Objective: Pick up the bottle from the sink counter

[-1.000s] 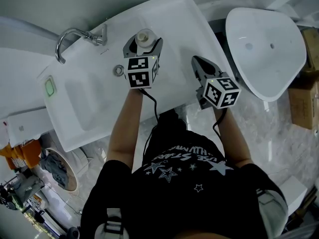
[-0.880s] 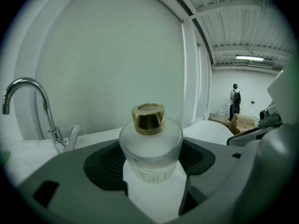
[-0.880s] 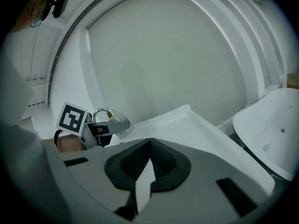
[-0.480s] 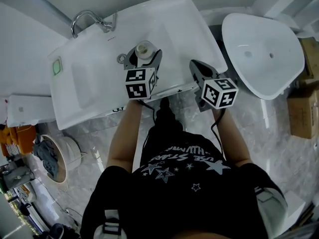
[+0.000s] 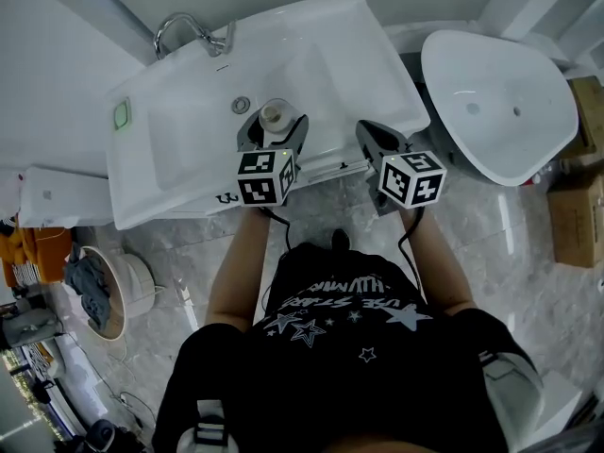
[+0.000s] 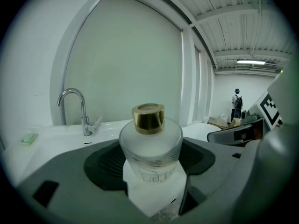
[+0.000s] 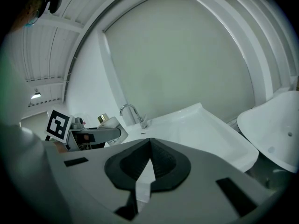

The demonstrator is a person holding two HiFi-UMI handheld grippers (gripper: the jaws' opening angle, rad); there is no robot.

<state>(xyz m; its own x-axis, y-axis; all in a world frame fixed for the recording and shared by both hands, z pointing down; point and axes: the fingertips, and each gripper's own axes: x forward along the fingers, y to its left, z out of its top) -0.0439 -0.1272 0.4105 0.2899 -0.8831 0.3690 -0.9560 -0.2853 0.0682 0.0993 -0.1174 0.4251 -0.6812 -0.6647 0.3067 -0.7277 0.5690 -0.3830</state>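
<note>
A round frosted-glass bottle (image 6: 150, 146) with a gold cap (image 6: 148, 117) is clamped between the two dark pads of my left gripper (image 6: 152, 169), held upright in the air above the white sink counter (image 5: 363, 64). From the head view the bottle (image 5: 275, 115) shows between the left gripper's (image 5: 273, 130) jaws, over the counter's front part. My right gripper (image 5: 376, 136) hangs at the counter's front right edge, its jaws closed together with nothing in them. The right gripper view also catches the bottle (image 7: 112, 123) at its left.
A chrome tap (image 5: 189, 32) stands at the back of the basin (image 5: 179, 135); a drain (image 5: 241, 105) lies beside the bottle. A green soap bar (image 5: 120, 114) rests at the counter's left. A white toilet bowl (image 5: 495, 102) is to the right, boxes (image 5: 578, 210) beyond it.
The left gripper has risen and drawn back toward me with the bottle in it. The head view has shifted, so the sink sits higher in frame. The right gripper stayed beside the counter edge.
</note>
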